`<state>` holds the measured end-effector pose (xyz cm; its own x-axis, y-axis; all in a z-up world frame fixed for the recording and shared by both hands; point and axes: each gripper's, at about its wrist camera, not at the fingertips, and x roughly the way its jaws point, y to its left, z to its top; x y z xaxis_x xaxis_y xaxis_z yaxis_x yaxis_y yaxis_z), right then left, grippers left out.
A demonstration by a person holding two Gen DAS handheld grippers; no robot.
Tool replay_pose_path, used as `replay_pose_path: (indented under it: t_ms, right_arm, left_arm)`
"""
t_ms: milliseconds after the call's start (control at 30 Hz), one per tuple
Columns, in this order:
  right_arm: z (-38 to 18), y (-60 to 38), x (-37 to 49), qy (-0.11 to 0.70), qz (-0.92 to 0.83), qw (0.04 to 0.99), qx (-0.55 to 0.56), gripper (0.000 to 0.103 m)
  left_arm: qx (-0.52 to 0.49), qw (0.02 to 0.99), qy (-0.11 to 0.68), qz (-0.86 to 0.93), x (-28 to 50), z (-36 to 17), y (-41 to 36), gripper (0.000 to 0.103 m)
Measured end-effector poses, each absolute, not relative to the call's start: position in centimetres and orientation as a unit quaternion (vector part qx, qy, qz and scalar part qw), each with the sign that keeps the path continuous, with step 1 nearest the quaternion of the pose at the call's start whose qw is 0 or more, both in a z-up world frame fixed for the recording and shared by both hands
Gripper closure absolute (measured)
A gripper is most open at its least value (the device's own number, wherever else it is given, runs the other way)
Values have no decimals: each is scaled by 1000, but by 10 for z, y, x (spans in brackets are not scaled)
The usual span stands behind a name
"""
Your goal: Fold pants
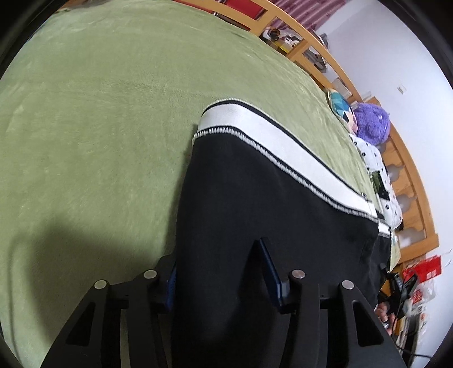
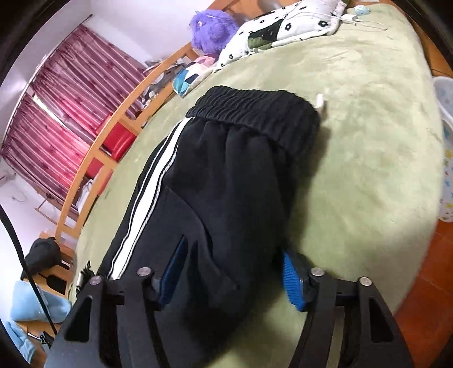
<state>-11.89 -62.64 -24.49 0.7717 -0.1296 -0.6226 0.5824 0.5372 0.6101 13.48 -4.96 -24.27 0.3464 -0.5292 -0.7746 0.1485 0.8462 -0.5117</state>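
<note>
I see black pants [image 2: 226,181] lying on a bed covered by a green fleece blanket [image 1: 85,127]. They are soft, thick knit cloth with a white side stripe [image 1: 283,147] edged in small white stitching, and a gathered elastic waistband [image 2: 254,113] at the far end in my right wrist view. They look already doubled over lengthwise, so I judge the fold is under way.

My left hand-held gripper [image 1: 223,280] stands over the black cloth with cloth bunched between its blue pads; I cannot tell whether the pads are pressing on it. My right hand-held gripper [image 2: 232,271] straddles the pants near the leg end, its left finger [image 2: 175,260] on the cloth and its right finger [image 2: 293,280] at the cloth's edge over the blanket, jaws apart and not pinching.

I expect the pants to be light and floppy, drooping and sliding on themselves when lifted, not fragile. The fleece may drag on them. The best holds, I judge, are the thick waistband and the stitched stripe seam, where layers stay together.

A purple plush toy [image 2: 212,27] and a patterned pillow [image 2: 283,28] sit at the bed's far end
</note>
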Motion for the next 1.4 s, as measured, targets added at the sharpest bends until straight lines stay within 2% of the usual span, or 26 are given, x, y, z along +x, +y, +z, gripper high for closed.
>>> replay_pose_path:
  t_ms: [67,133,200,300,667,800,933,1033,1067,1100,1133,1167,1267,1300,1333,1400]
  right_arm:
    - [-248,-628,-112,255,-203,842,431,42]
    - [-248,-630,-106,251,-202,844,430,45]
    - [-248,-631,-98,258,-202,847,419,75]
    - [-244,-627,-95,258,-204,847,417,86]
    - [-144,-540,-73,240,-182,889,346,88]
    - [-139,-482,-65,259,-137,897,332,88]
    - [-156,-417,-51,299,-61,893,331,88]
    - [-175,-372,-46,338,-34,888,310,85]
    - [-178,-367,-46,343,-37,889,301,79]
    - [-182,-363,-49,351,-42,889,291,70]
    - [-185,-364,-51,360,-42,886,289,66]
    - [-189,-368,-55,373,-34,878,299,61]
    - [-196,-386,-73,382,-25,859,340,57]
    - [-198,-392,-81,380,-27,857,346,48]
    - [-196,-398,-90,373,-34,858,350,44]
    - [-192,-410,-110,340,-59,867,361,31]
  left_arm:
    - [-188,796,534,-212,139,-246,-51,64]
    - [-208,790,535,-218,139,-249,-46,77]
    - [-236,782,530,-227,138,-249,-39,91]
    - [-245,787,513,-238,133,-239,-34,93]
    - [-277,802,466,-252,134,-187,48,94]
    - [-282,824,446,-205,129,-169,125,94]
    - [-255,849,443,-134,115,-156,194,93]
    - [-233,844,468,-124,109,-168,203,90]
    - [-219,845,475,-113,108,-172,200,88]
    - [-193,848,485,-93,108,-176,194,82]
    - [-173,848,494,-78,107,-179,190,71]
    - [-152,849,503,-57,106,-180,187,66]
    - [-87,869,487,-14,88,-168,174,56]
    - [-75,874,480,-15,81,-163,169,48]
    - [-68,878,473,-20,73,-157,165,45]
    - [-71,883,463,-45,59,-147,153,45]
